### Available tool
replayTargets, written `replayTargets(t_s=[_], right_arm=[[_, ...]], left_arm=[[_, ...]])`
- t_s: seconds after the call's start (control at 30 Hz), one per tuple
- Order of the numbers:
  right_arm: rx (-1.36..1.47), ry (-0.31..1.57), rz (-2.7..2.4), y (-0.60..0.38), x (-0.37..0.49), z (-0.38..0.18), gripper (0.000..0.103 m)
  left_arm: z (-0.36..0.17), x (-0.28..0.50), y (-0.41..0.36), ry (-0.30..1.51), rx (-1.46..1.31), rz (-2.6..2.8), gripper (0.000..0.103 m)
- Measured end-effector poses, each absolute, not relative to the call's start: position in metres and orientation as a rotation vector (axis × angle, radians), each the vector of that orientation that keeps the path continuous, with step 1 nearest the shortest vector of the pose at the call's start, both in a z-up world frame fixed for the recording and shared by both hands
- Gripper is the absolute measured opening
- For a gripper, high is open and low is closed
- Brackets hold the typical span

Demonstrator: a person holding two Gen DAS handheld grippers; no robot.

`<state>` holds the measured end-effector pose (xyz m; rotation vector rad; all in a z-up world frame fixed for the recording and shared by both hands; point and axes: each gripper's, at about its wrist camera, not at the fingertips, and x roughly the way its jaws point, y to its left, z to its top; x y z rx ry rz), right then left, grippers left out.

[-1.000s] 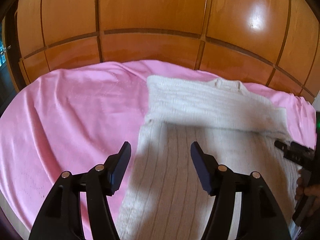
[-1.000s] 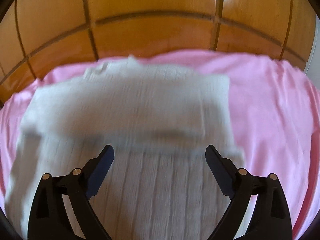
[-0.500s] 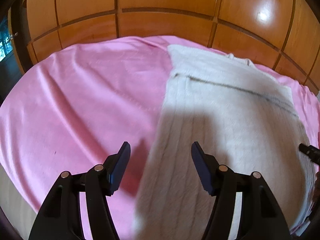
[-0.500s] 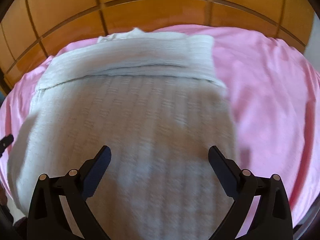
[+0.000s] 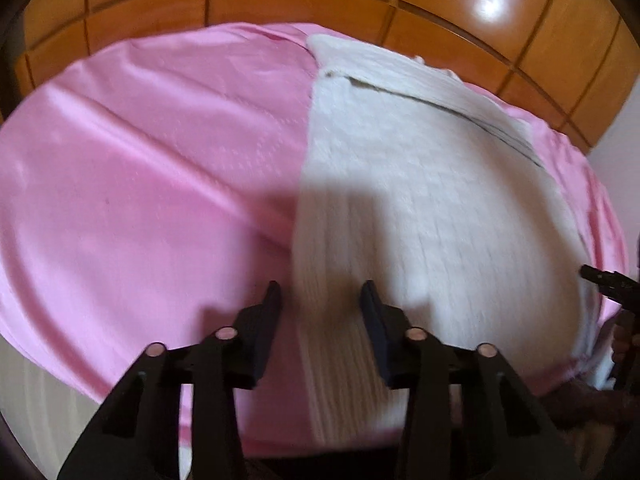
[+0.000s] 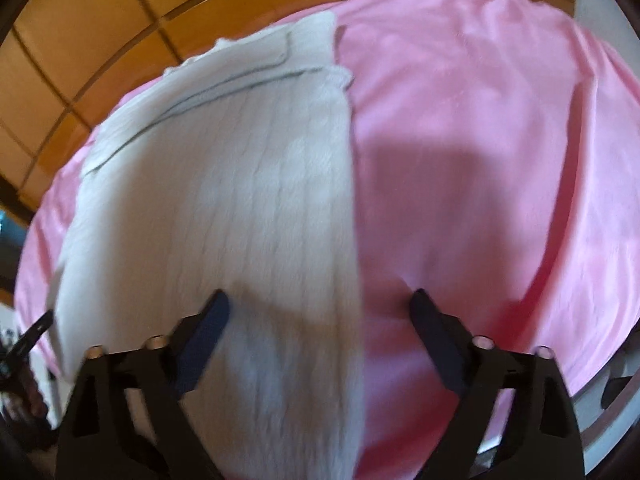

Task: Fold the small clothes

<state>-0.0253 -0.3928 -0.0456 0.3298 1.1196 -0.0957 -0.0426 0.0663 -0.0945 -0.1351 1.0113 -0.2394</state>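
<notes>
A white knitted sweater (image 5: 432,216) lies flat on a pink sheet (image 5: 152,184), with a folded layer across its far end. My left gripper (image 5: 320,300) hovers low over the sweater's left edge near the hem. Its jaws are closing with that edge between them, and the pads still stand apart from the cloth. My right gripper (image 6: 320,300) straddles the right edge of the sweater (image 6: 224,208). Its jaws are wide and closing, one finger over knit and one over the pink sheet (image 6: 480,168). Both views are blurred.
Orange wooden panels (image 5: 320,4) rise behind the bed. The right gripper's tip (image 5: 608,284) shows at the left wrist view's right edge. The left gripper's tip (image 6: 36,328) shows at the right wrist view's left edge. Wide stretches of pink sheet flank the sweater.
Both grippers moved outward and nearer the hem, each ending over one side edge of the sweater. The left jaws have narrowed markedly; the right jaws narrowed slightly.
</notes>
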Motion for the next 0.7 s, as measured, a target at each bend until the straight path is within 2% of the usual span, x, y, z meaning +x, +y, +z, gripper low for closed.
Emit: replayTargets(t_s=[0.07, 0.1, 0.17, 0.2, 0.23, 0.27, 0.47, 0.7], right_arm=[[0.336, 1.149, -0.05, -0.387, -0.036, -0.045, 0.064], [0.336, 1.17, -0.019, -0.384, -0.04, -0.044, 0.06], [0.332, 1.206, 0.031, -0.378, -0.046, -0.045, 0.041], [0.324, 1.228, 0.061, -0.374, -0.049, -0.046, 0.035], [0.312, 1.248, 0.09, -0.369, -0.05, -0.048, 0.02], [0.3, 1.259, 0.114, -0.366, -0.051, -0.047, 0.01], [0.371, 1.111, 0.191, -0.372, -0.033, -0.006, 0.008], [0.442, 0.985, 0.136, -0.397, 0.029, 0.012, 0.007]], left_arm=[[-0.096, -0.051, 0.065, 1.02, -0.134, -0.272, 0.029], [-0.096, -0.054, 0.064, 1.025, -0.13, -0.299, 0.025], [-0.096, -0.059, 0.061, 1.04, -0.124, -0.34, 0.015], [-0.095, -0.061, 0.058, 1.04, -0.107, -0.358, 0.007], [-0.092, -0.063, 0.057, 1.033, -0.096, -0.365, 0.006], [-0.088, -0.065, 0.056, 1.019, -0.089, -0.377, 0.006], [-0.042, -0.047, 0.072, 0.917, -0.279, -0.493, 0.006], [-0.013, 0.037, 0.059, 0.818, -0.347, -0.493, 0.006]])
